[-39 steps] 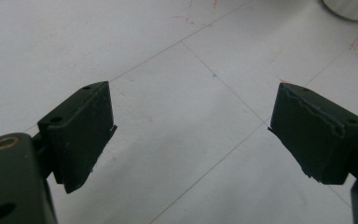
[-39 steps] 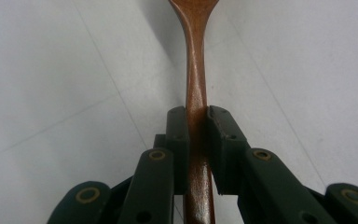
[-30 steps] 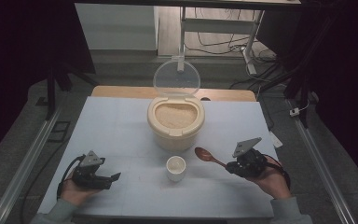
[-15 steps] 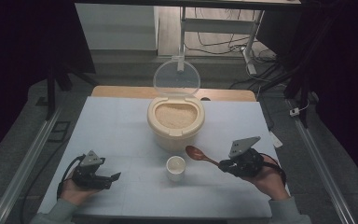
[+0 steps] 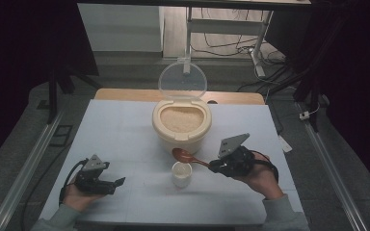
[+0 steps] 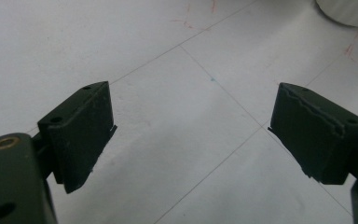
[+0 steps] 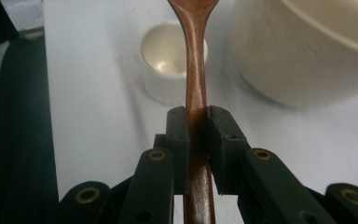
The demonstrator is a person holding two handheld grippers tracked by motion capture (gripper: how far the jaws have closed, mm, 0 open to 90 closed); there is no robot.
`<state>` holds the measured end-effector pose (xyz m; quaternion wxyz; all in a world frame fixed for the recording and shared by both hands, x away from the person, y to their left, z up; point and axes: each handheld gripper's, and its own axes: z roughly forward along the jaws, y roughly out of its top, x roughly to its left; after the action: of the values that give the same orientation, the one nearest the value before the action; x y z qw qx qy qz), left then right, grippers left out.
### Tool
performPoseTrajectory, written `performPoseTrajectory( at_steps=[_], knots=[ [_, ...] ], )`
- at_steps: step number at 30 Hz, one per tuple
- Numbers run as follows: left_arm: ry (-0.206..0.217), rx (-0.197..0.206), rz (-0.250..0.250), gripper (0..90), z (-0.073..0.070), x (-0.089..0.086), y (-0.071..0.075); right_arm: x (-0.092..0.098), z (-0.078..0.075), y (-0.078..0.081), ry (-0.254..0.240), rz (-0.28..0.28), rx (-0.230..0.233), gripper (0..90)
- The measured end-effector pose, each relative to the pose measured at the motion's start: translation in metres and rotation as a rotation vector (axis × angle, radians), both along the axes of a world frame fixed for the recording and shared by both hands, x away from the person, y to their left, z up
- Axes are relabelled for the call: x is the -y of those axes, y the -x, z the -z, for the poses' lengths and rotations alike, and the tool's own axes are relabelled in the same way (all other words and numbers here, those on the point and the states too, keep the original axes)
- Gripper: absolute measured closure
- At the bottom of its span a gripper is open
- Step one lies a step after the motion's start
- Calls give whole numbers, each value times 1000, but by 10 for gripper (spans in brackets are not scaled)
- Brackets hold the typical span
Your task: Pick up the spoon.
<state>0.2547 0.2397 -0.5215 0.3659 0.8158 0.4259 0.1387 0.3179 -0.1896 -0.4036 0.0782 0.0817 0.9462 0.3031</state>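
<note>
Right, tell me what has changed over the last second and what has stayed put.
The right gripper, still shut on the wooden spoon, has carried it leftward: the spoon's bowl, which was right of the small white cup, now hangs by the cup's far rim, just in front of the rice container. The left gripper stays open, resting low on the table. Cup, container and its raised clear lid have not moved.

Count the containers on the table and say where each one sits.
2. The rice container stands at the table's far centre, its clear lid raised upright behind it. The small white cup stands just in front of it, under the spoon clamped in the right gripper.
</note>
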Motion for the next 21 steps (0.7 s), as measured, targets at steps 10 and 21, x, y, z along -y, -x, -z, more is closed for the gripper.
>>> performPoseTrajectory(
  at_steps=[10,21],
  knots=[
    [-4,0,5,134,0,1,0,-29,7,2,33,-72,1,785],
    [52,86,88,156,-40,19,13,-45,14,6,59,-101,13,785]
  ],
)
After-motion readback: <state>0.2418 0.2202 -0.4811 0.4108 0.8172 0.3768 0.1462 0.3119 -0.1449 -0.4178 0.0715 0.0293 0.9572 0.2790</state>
